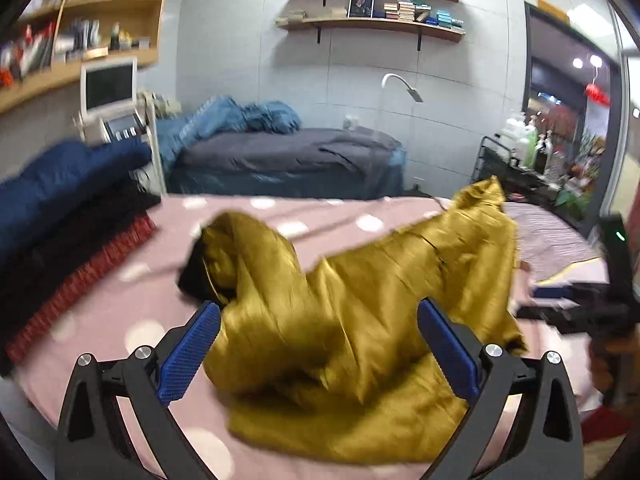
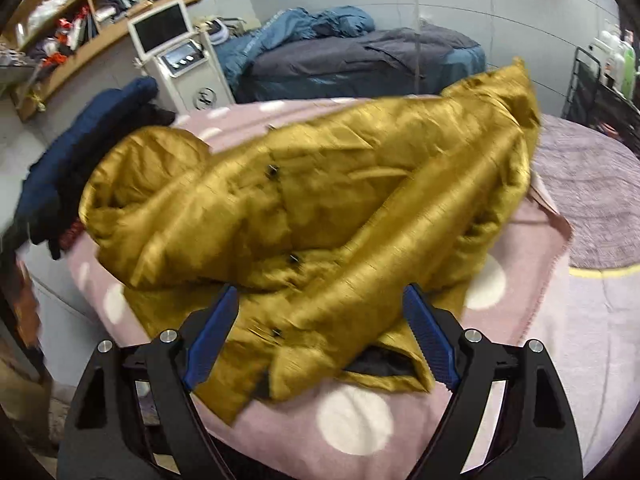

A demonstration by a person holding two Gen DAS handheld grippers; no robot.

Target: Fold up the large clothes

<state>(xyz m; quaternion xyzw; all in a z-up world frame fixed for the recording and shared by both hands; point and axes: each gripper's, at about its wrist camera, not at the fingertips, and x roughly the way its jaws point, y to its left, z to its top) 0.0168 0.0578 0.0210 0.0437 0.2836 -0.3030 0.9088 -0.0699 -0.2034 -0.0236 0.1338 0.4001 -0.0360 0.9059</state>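
Note:
A shiny mustard-yellow padded jacket point(image 1: 352, 320) point(image 2: 312, 208) lies crumpled on a pink blanket with white dots point(image 1: 132, 308) point(image 2: 356, 420). Dark snap buttons run down its front in the right wrist view, and a dark lining shows at its near hem. My left gripper point(image 1: 320, 316) hovers open over the jacket, blue pads wide apart, nothing pinched. My right gripper point(image 2: 320, 304) is also open above the jacket's near edge, its pads clear of the cloth. The right gripper's black body point(image 1: 580, 304) shows at the right edge of the left wrist view.
A stack of folded clothes, navy point(image 1: 60, 184) on black and red point(image 1: 80, 292), sits at the blanket's left side. Behind it stand a white machine with a screen point(image 2: 176, 48), a grey bed with a blue garment point(image 1: 288, 156), wall shelves and a black cart point(image 1: 516, 168).

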